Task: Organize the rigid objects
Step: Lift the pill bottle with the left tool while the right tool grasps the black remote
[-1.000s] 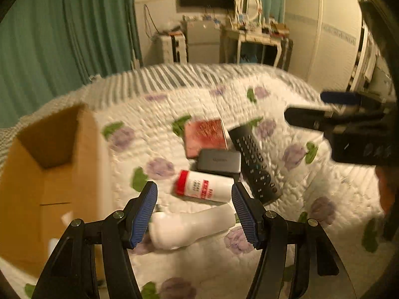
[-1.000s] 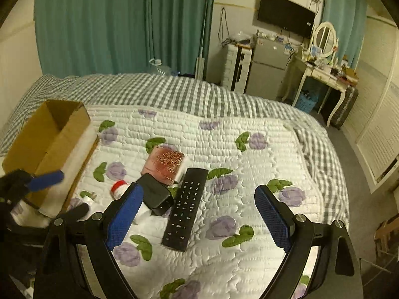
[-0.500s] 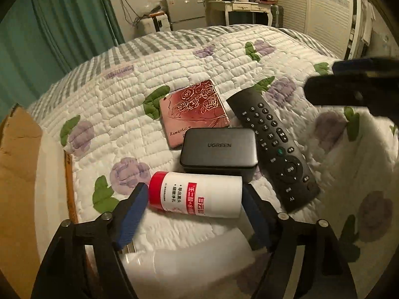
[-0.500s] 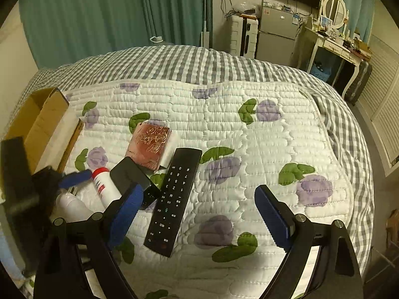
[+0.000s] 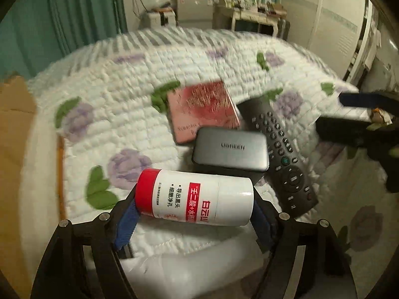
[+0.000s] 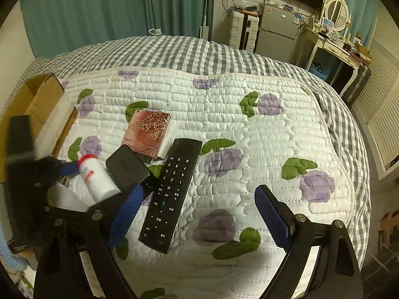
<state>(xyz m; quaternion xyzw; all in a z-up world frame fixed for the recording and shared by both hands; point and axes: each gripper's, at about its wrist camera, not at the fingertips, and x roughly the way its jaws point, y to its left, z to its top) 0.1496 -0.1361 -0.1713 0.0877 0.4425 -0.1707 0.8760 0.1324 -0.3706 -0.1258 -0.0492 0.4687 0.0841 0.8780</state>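
Left gripper (image 5: 194, 211) pinches bottle (image 5: 197, 196) end to end — long axis crosswise, red cap left, base right, just above quilt (image 5: 154, 79). Charger (image 5: 230, 150) just beyond bottle, overlapping pink case (image 5: 202, 109); remote (image 5: 279, 154) right of charger, long axis near-far. Box (image 5: 15, 134) at far left. Right gripper (image 6: 197, 214) — jaws spread wide, holding nothing, over quilt right of remote.

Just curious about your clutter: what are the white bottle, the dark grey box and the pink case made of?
Bottle: likely glossy plastic; highlights on its white body, red cap. Box: probably matte plastic; smooth, rounded corners, printed logo. Case: unclear, perhaps embossed metal or card; its rose relief glints.
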